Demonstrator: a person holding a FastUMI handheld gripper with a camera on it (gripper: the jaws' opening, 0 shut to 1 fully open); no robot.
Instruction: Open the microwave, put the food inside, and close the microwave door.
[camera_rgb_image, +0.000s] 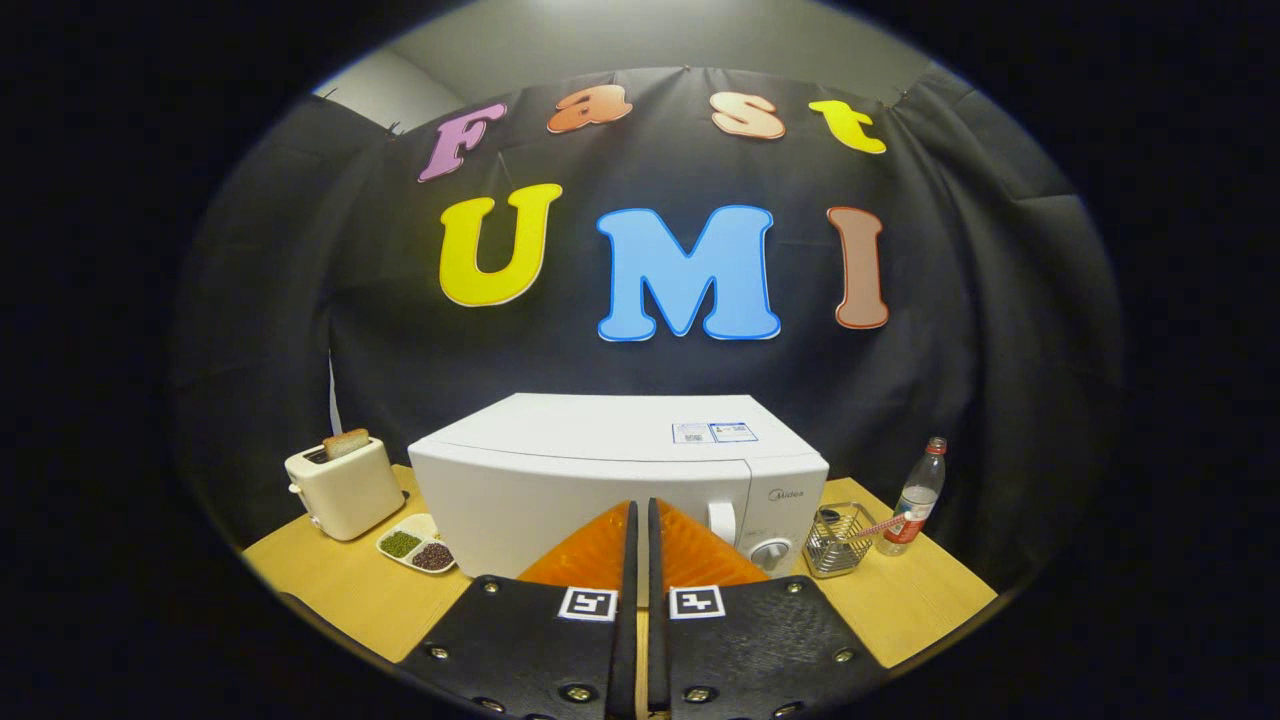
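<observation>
Microwave (600, 480) standing mid-table, door closed, dials at its right end. Gripper (640, 515) just short of the microwave's front, fingers pressed together with nothing between them, tips level with the door's lower half.

Left of the microwave: a toaster (343, 488) with a slice of bread (346, 443) poking up from its slot. Between toaster and microwave, nearer the front: a divided dish (417, 545), green beans in one part, dark beans in another, a third part too dim to tell.

Right of the microwave: a wire basket (838, 540) holding some small utensil, a plastic bottle (913, 498) just beyond it.

Bare table (340, 590) open in front of the microwave on both sides of the fingers, running to the near edge.
</observation>
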